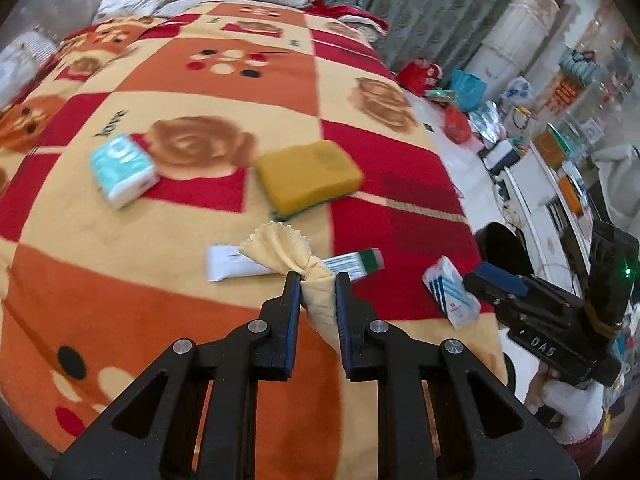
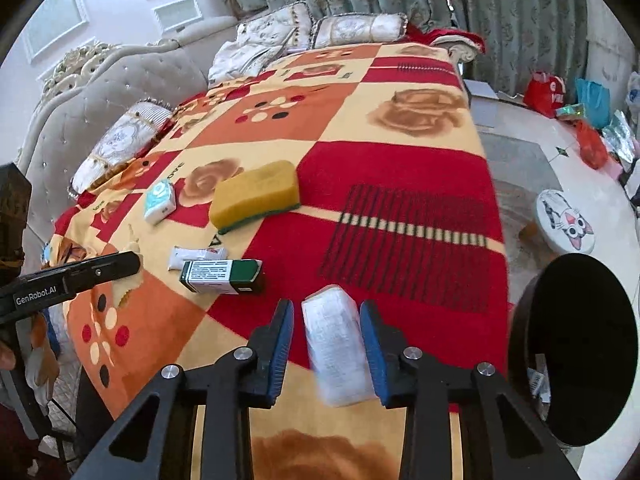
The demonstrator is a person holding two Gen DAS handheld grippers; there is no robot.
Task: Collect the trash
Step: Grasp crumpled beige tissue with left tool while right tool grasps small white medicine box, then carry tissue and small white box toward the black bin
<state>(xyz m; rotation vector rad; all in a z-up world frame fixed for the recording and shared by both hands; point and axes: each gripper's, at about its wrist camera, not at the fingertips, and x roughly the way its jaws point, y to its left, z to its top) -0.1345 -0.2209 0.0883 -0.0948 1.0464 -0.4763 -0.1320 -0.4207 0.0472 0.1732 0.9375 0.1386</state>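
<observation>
Bedroom scene: a bed under a red, orange and cream patchwork blanket fills both views. Low centre in the left wrist view, the left gripper is clenched on a bunched yellow cloth, whose scalloped edge fans out above the fingertips. Low centre in the right wrist view, a white tissue packet sits between the right gripper's blue pads, touching the right pad, a gap at the left. Beyond lie a green-and-white box, a yellow sponge and a teal tissue pack; a black bin stands lower right
</observation>
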